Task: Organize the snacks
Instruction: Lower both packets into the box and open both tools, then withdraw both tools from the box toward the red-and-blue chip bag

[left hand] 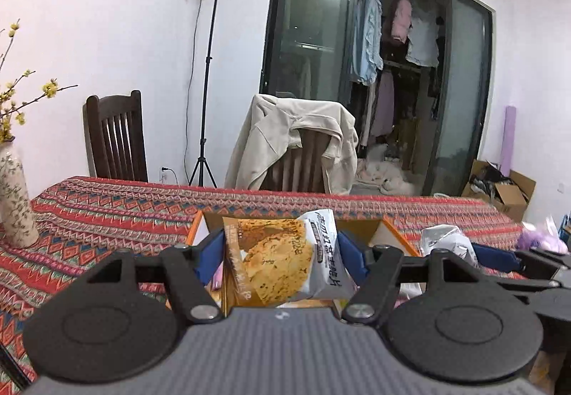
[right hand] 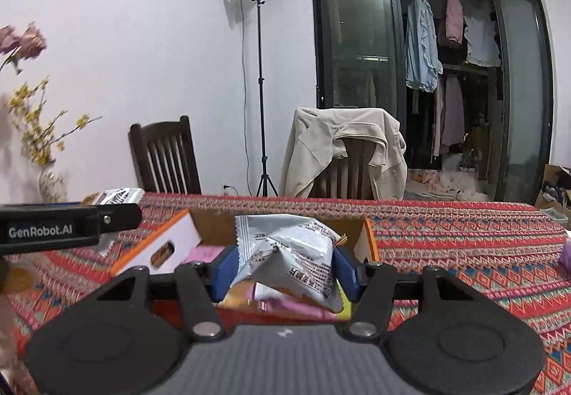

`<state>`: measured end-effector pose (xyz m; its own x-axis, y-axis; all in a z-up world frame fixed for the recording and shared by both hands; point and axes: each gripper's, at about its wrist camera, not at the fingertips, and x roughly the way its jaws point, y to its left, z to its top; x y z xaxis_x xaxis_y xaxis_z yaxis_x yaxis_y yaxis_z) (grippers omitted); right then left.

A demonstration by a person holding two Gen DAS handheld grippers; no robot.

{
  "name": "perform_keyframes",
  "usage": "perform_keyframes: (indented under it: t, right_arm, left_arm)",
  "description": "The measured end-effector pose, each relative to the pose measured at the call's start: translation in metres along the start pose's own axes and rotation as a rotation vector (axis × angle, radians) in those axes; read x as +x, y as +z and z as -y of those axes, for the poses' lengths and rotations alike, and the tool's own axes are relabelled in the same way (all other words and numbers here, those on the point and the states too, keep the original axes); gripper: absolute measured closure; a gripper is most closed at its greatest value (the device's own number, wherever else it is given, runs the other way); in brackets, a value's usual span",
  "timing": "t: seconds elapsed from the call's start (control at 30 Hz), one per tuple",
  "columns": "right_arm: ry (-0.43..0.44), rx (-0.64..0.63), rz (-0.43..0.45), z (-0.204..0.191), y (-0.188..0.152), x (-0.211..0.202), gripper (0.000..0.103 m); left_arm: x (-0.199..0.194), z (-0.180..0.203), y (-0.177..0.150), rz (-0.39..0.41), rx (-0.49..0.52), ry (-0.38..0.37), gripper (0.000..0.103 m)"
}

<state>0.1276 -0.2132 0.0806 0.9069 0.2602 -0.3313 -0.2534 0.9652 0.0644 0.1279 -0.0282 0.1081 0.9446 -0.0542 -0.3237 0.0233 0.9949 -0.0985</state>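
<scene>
Snack packets fill both claws. Through the left wrist camera we see our left claw (left hand: 282,259) pinching a cracker packet (left hand: 282,263) by its sides, blue pads pressed to the wrapper, lifted over an open cardboard box (left hand: 392,234) on the patterned surface (left hand: 107,213). To the right, our right claw (left hand: 464,248) shows with a silver packet (left hand: 446,238).

Through the right wrist camera, that claw (right hand: 283,270) pinches the crumpled silver packet (right hand: 285,252) above the same box (right hand: 369,241), where pink and yellow packets (right hand: 292,305) lie below. Our left claw (right hand: 67,223) reaches in from the left. A vase (right hand: 51,184) stands far left, and a jacket-draped chair (right hand: 342,152) sits beyond the surface.
</scene>
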Motion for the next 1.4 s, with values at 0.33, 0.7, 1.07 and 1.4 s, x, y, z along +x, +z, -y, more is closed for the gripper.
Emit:
perform_keyframes:
  t: [0.33, 0.7, 1.07, 1.4]
  right_arm:
    - [-0.053, 0.054, -0.003, 0.008, 0.024, 0.083, 0.045]
    - [-0.021, 0.016, -0.028, 0.014, -0.006, 0.127, 0.038]
    - [-0.032, 0.037, -0.040, 0.016, -0.010, 0.121, 0.000]
    - [-0.056, 0.015, -0.030, 0.005, -0.001, 0.095, 0.000]
  left_arm:
    - [0.081, -0.015, 0.018, 0.020, -0.062, 0.072, 0.033]
    - [0.122, -0.027, -0.018, -0.001, -0.012, 0.102, 0.018]
    - [0.108, -0.031, -0.017, 0.019, -0.052, 0.105, 0.000]
    - [0.073, -0.026, 0.003, 0.006, -0.053, 0.076, 0.000]
